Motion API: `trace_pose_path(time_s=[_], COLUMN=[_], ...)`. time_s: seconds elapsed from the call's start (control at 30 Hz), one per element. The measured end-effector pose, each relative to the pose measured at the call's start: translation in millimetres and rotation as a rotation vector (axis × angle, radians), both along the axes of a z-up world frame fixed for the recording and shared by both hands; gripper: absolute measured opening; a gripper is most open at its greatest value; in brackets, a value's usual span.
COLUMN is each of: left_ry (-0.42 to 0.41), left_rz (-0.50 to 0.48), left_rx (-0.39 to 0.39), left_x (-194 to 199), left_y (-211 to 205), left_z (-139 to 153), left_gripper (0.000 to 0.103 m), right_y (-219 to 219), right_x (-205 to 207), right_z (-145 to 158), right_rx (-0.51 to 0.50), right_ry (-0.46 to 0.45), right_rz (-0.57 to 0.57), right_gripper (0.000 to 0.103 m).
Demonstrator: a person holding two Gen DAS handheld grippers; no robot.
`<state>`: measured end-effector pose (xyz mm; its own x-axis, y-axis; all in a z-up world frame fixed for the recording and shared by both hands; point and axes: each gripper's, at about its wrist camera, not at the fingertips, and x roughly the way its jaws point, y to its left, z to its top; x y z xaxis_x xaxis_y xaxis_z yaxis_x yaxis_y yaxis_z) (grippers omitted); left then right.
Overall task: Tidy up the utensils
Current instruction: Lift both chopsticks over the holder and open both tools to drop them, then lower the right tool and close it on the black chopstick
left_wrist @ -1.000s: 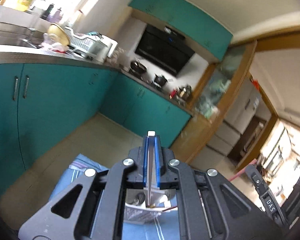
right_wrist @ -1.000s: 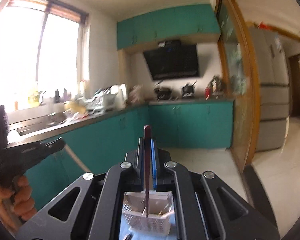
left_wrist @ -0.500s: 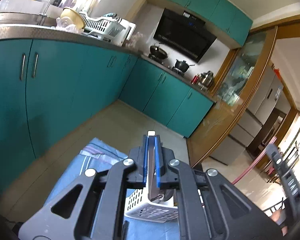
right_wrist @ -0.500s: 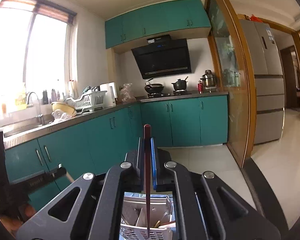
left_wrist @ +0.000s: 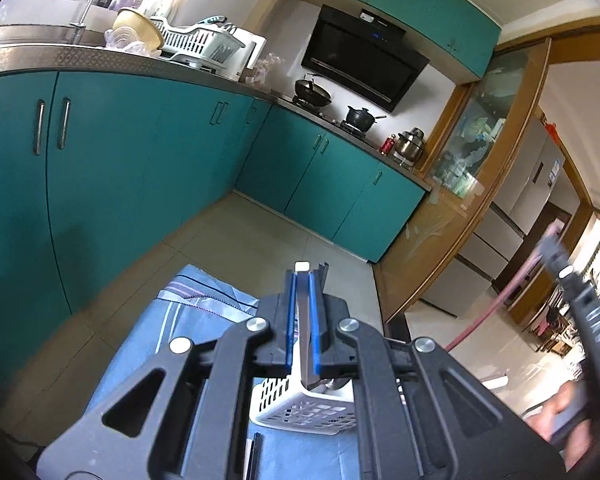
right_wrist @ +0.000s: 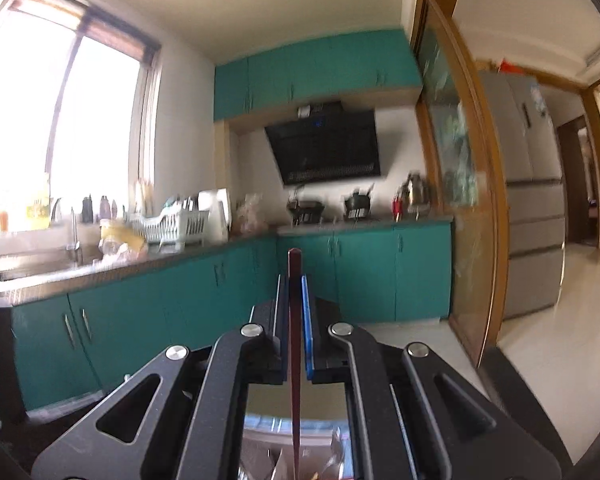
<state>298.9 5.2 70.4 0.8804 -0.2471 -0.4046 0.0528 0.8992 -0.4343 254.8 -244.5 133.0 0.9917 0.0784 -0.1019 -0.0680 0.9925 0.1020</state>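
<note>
Two grippers: one in each of the person's hands, both pointing out over the kitchen floor.
Left gripper [left_wrist: 304, 320]: its blue pads are pressed together on one flat metal utensil [left_wrist: 305, 344], which stands upright between them.
Utensil's lower end: dips into one white slotted basket [left_wrist: 300, 406]; whether it is a knife or a spoon handle is hard to tell from here.
Basket: one, sitting on a blue striped cloth [left_wrist: 172, 332], directly under the left gripper.
Right gripper [right_wrist: 294, 320]: clamped on one dark red chopstick [right_wrist: 295, 360], held upright, tip pointing down.
Below the chopstick: the basket's contents show only as a blur.
Right hand: seen at the right edge of the left camera's view, wrapped round its gripper's handle, tilted, with the red chopstick slanting beneath it.
Teal cupboards [left_wrist: 140, 152]: run along two walls behind.
</note>
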Motion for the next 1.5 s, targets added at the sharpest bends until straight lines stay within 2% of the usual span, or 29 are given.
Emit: trace_pose_path(time_s=[0.07, 0.1, 0.13, 0.2, 0.37, 0.47, 0.57, 0.6, 0.67, 0.77, 0.9, 1.13, 1.3, 1.37, 1.4, 1.5], left_ry=[-0.003, -0.003, -0.004, -0.015, -0.020, 0.044, 0.158, 0.188, 0.284, 0.365, 0.409, 0.432, 0.439, 0.443, 0.445, 0.455], left_rz=[-0.006, -0.014, -0.023, -0.027, -0.044, -0.076, -0.116, -0.125, -0.139, -0.136, -0.122, -0.097, -0.085, -0.086, -0.088, -0.097], left_rx=[0.007, 0.004, -0.001, -0.009, 0.008, 0.073, 0.143, 0.157, 0.191, 0.228, 0.282, 0.290, 0.278, 0.271, 0.268, 0.262], left_x=[-2.3, -4.4, -6.7, -13.2, -36.0, -52.1, -62.0, -63.7, -66.9, -72.7, -83.5, -91.8, -94.9, -94.0, -94.1, -94.6], left_y=[-0.3, -1.2, -0.8, 0.9, 9.4, 12.7, 11.1, 10.6, 6.7, 3.9, 5.2, 22.9, 30.9, 32.6, 32.6, 32.8], left_z=[0.2, 0.0, 0.4, 2.4, -1.9, -21.0, -59.4, -70.8, -105.8, -140.1, -164.0, -181.2, -185.9, -186.8, -187.9, -192.3], left_gripper=[0.007, 0.010, 0.016, 0.023, 0.035, 0.039, 0.040, 0.040, 0.040, 0.040, 0.043, 0.046, 0.047, 0.047, 0.047, 0.047], right_y=[-2.9, -2.4, -3.0, -3.6, -12.7, -19.5, -15.1, -5.7, 13.7, 45.7, 71.3, 100.9, 126.5, 134.5, 134.6, 134.9], right_x=[1.8, 1.0, -2.6, -12.2, -48.5, -79.5, -94.5, -90.6, -80.5, -68.2, -63.8, -59.3, -56.4, -56.8, -52.2, -53.6], right_z=[-15.0, -18.0, -21.9, -27.0, -42.1, -67.6, -112.6, -140.1, -180.0, -224.6, -253.3, -257.7, -252.7, -251.1, -252.6, -253.5], right_rx=[-0.007, -0.012, -0.021, -0.032, 0.007, 0.065, 0.110, 0.110, 0.097, 0.041, 0.006, -0.055, -0.141, -0.155, -0.158, -0.150], right_ry=[0.051, 0.063, 0.070, 0.072, 0.116, 0.173, 0.314, 0.428, 0.576, 0.756, 0.862, 0.879, 0.862, 0.860, 0.867, 0.860], right_rz=[-0.003, -0.005, -0.013, -0.026, 0.001, 0.035, 0.090, 0.129, 0.200, 0.248, 0.271, 0.264, 0.246, 0.256, 0.258, 0.248], right_gripper=[0.007, 0.012, 0.022, 0.032, 0.032, 0.032, 0.032, 0.032, 0.032, 0.032, 0.032, 0.033, 0.032, 0.019, 0.007, 0.006])
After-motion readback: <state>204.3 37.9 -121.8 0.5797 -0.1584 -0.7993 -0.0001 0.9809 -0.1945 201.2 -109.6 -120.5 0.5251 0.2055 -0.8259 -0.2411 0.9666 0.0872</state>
